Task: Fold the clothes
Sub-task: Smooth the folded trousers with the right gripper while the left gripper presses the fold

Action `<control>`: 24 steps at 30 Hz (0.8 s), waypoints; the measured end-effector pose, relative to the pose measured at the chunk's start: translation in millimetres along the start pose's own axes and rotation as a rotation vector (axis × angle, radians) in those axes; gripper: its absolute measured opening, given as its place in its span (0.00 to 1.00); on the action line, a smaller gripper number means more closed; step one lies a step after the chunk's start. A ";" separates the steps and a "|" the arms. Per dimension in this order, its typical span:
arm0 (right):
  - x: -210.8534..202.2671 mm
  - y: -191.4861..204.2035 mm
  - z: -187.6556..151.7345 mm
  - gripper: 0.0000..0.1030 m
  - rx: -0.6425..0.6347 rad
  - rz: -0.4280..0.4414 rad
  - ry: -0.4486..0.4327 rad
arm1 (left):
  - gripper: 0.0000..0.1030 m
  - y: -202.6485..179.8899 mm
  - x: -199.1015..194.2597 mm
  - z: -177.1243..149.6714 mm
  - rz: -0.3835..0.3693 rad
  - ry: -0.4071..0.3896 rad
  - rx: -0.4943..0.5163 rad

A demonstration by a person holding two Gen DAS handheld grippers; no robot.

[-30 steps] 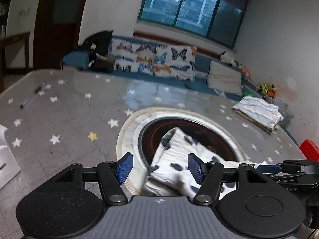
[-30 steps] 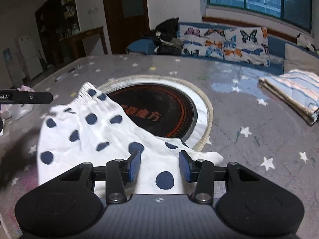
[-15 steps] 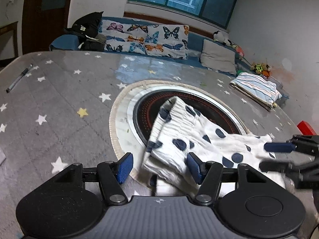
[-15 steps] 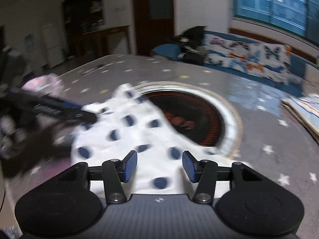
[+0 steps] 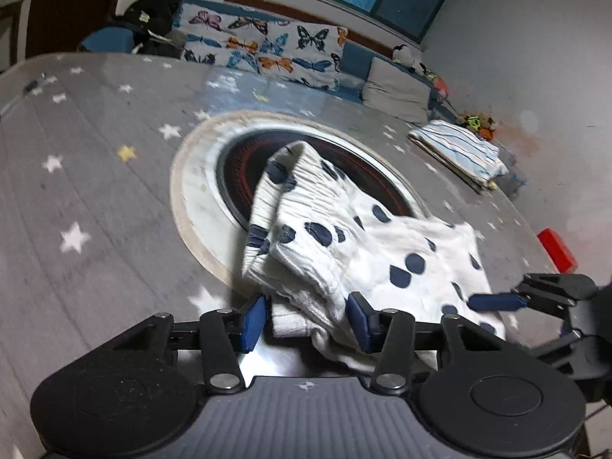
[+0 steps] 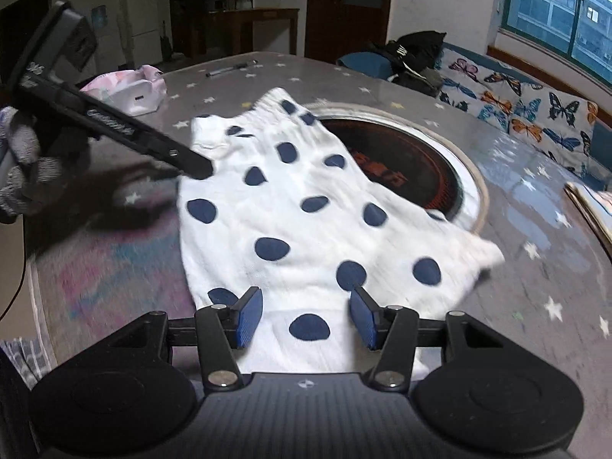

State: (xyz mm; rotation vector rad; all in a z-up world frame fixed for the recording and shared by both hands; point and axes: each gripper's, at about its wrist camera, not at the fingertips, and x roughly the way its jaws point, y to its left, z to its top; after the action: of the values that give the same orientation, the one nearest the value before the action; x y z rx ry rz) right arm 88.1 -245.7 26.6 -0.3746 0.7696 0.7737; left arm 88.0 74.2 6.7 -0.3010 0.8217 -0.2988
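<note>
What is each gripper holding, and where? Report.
Nothing gripped. The left gripper has just been closing around the polka-dot garment's ribbed edge; the right gripper, jaws just opening, hangs open over its other end.

White navy-dotted garment (image 6: 306,206) lying spread flat on table, partly over round inset.

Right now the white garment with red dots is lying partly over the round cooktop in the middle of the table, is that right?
Not quite: the dots are dark navy blue, not red. The right wrist view shows it plainly. The rest holds: the white garment lies partly over the round cooktop in the middle of the table.
</note>
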 end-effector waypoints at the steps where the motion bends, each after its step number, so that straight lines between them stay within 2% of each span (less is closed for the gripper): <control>1: -3.2 -2.3 -3.0 0.50 0.001 -0.003 0.004 | 0.48 -3.3 -1.7 -4.0 -0.013 0.007 -0.004; 5: -15.5 -11.8 -13.6 0.50 0.020 -0.013 0.016 | 0.48 -15.7 -9.0 -19.4 -0.065 0.030 -0.002; 8: -25.1 -16.9 -16.9 0.50 0.055 -0.013 0.002 | 0.51 -21.5 -16.3 -23.3 -0.055 0.020 0.039; 12: -36.0 -16.8 -11.9 0.50 0.099 -0.006 -0.049 | 0.60 -26.9 -35.5 -18.6 -0.031 -0.025 0.099; 15: -37.3 -14.0 -3.4 0.50 0.116 -0.008 -0.090 | 0.60 -32.3 -50.2 -14.8 0.018 -0.082 0.149; 17: -35.9 -11.9 3.6 0.50 0.123 -0.007 -0.115 | 0.60 -34.6 -57.6 -11.6 0.024 -0.117 0.158; 20: -21.8 -2.9 18.2 0.50 0.109 0.000 -0.131 | 0.59 -42.5 -58.6 -2.4 -0.005 -0.142 0.165; 24: -2.5 10.7 27.1 0.50 0.090 0.018 -0.130 | 0.55 -58.7 -43.4 9.9 -0.049 -0.138 0.178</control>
State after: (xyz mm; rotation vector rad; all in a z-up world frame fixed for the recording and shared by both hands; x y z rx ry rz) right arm 92.0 -224.5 46.4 -0.2347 0.6836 0.7702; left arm 59.1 38.1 64.0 -0.1734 0.6476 -0.3904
